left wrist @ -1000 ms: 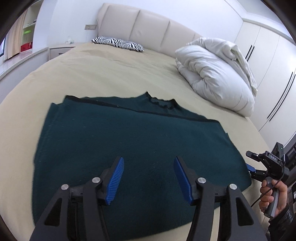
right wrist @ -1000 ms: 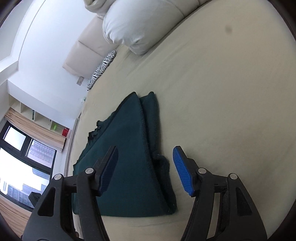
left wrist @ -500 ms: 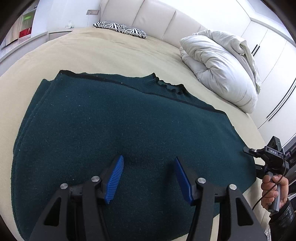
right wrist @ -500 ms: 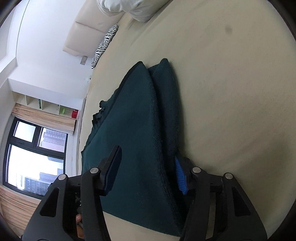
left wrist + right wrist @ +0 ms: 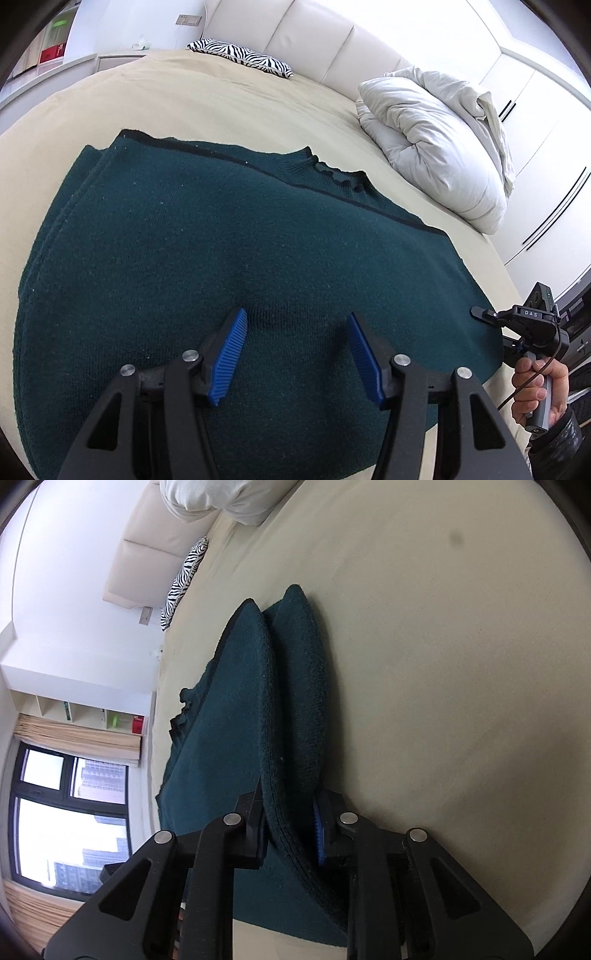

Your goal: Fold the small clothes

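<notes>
A dark green knit sweater [image 5: 207,236] lies flat on the beige bed, its sleeves folded in and its collar at the far edge. My left gripper [image 5: 295,339] is open, its blue pads just above the sweater's middle near the front edge. My right gripper [image 5: 290,823] is shut on the sweater's [image 5: 236,716] thick right side edge, where several layers stack between the pads. The right gripper also shows in the left wrist view [image 5: 484,315], at the sweater's right edge, held by a hand.
The beige bed sheet [image 5: 443,664] spreads around the sweater. A bunched white duvet [image 5: 436,140] lies at the far right and a zebra-striped pillow [image 5: 240,62] by the headboard. White wardrobe doors [image 5: 546,155] stand to the right; a window [image 5: 66,819] is beyond the bed.
My left gripper has moved forward and lower over the sweater. My right gripper has slid onto the sweater's right edge and closed on it.
</notes>
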